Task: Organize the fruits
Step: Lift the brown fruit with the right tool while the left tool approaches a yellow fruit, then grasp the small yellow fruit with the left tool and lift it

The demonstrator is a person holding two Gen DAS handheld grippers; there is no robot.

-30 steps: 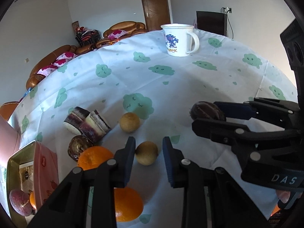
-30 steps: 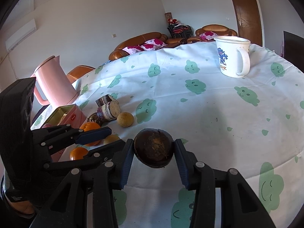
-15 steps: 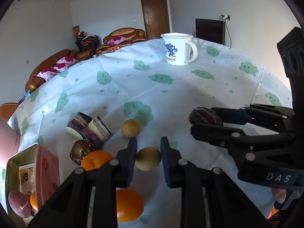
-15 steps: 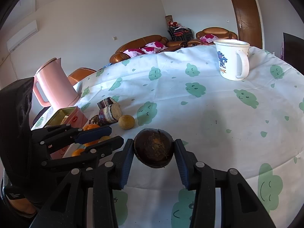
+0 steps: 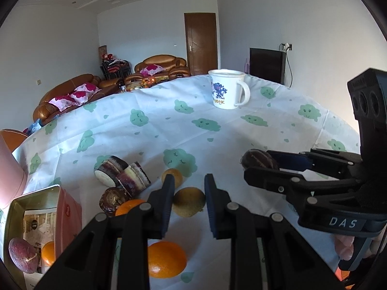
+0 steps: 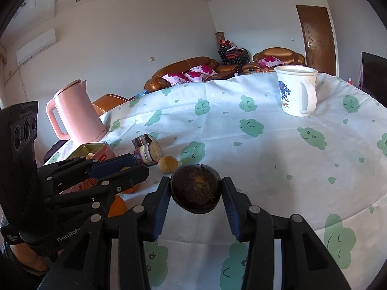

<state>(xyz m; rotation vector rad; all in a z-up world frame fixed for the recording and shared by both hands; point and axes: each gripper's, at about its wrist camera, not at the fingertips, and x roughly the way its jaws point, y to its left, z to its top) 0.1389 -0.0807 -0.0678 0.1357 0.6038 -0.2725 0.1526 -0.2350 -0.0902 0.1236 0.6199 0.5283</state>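
**Both grippers loaded, tin off to the left**

The left gripper (image 5: 188, 200) pinches a small yellow-brown fruit (image 5: 189, 201) between its pads, the jaws drawn in as far as they go; whether it sits on the cloth or just above cannot be told; the right gripper (image 6: 195, 194) is clamped on a dark round fruit (image 6: 196, 188), held clear of the table (image 6: 266, 149); the two tools sit side by side near the table's near edge, the right one to the right of the left.

The open tin (image 5: 36, 222) lies at the near left edge, left of and a little below the left gripper in its view; it already holds a purple fruit (image 5: 23, 256) and an orange one; the left hand is plainly the nearer to it, so the carry looks like a sweep leftward; neither fruit has a long axis to mind.

In the way stand an orange (image 5: 129, 206) touching the left jaw's outer side, a brown fruit (image 5: 112, 199) and two cane pieces (image 5: 123, 176) beyond; a second orange (image 5: 167, 259) lies under the jaws; a yellow fruit (image 5: 172, 176) sits just beyond; the mug (image 5: 227, 89) stands at the far edge, well apart; the pink kettle (image 6: 75, 113) rises behind the tin.
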